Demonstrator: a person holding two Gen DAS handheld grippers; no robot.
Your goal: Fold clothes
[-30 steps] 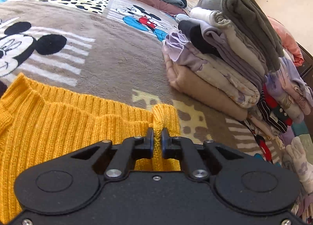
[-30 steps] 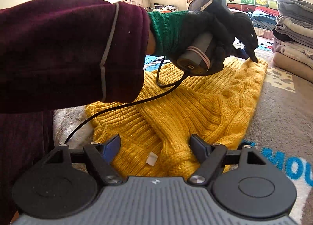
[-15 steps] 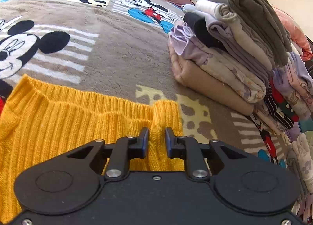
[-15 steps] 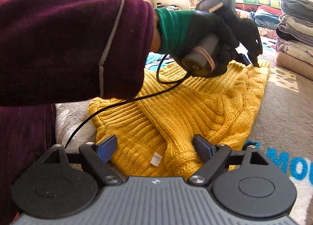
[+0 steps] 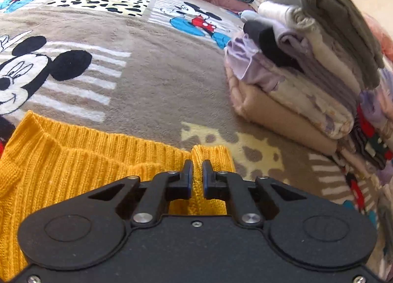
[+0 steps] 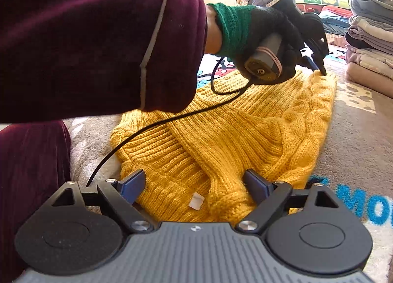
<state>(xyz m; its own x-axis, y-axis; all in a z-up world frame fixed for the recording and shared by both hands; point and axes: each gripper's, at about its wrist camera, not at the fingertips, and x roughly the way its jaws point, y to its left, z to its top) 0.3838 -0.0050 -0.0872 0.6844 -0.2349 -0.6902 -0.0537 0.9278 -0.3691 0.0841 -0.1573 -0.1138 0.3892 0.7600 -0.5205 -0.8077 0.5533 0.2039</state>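
Observation:
A yellow knitted sweater [image 5: 73, 167] lies partly folded on the Mickey Mouse blanket [image 5: 152, 74]; it also shows in the right wrist view [image 6: 233, 135]. My left gripper [image 5: 197, 172] is shut on a ridge of knit at the sweater's far corner. It shows in the right wrist view [image 6: 319, 68], held by a gloved hand, tips on that corner. My right gripper [image 6: 196, 182] is open over the near end of the sweater, where a white label [image 6: 196, 202] lies between its fingers.
A stack of folded clothes [image 5: 307, 62] stands on the blanket right of the sweater, also seen in the right wrist view [image 6: 368, 37]. More patterned clothes [image 5: 368, 140] lie behind it. A maroon-sleeved arm [image 6: 98, 44] and a black cable [image 6: 159, 123] cross over the sweater.
The left gripper eased open slightly half a second ago and has closed on the knit ridge again. The right gripper stays open in place.

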